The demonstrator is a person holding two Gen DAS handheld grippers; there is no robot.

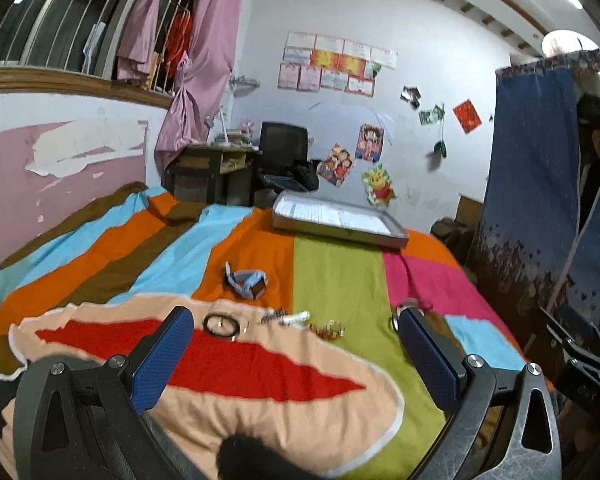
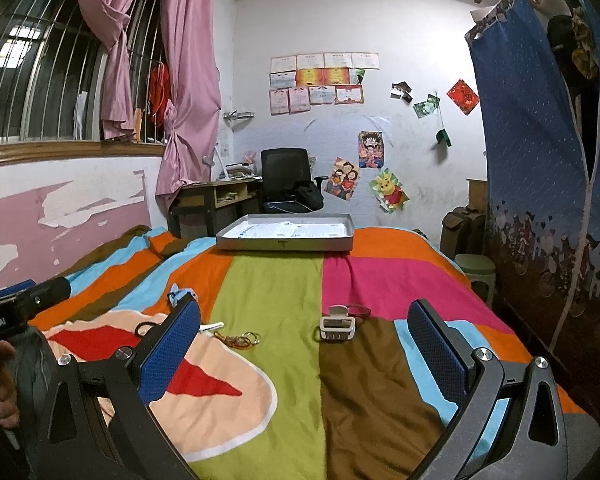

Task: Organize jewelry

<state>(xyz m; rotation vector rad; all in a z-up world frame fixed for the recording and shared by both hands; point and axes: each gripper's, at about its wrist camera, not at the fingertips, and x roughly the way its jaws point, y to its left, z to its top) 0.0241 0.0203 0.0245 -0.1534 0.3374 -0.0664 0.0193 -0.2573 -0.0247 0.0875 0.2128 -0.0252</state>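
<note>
Jewelry loose mid-bedspread [image 2: 276, 360]: black ring [image 1: 221, 325], keyring charm [image 2: 236, 338], white claw clip [image 2: 337, 325]. Grey tray [image 2: 284, 245] at far edge holds none visible. Left gripper [image 1: 296, 352], right gripper [image 2: 304, 344] spread, empty. Sorting not begun.

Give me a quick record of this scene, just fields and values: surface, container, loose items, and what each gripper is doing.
surface: striped bedspread
container: grey tray at the far end, lined with paper
loose items: white claw clip, black hair tie, blue scrunchie, beaded bracelet with rings
left gripper: open, empty, above the bedspread
right gripper: open, empty, claw clip ahead between its fingers
in tray: no jewelry seen
</note>
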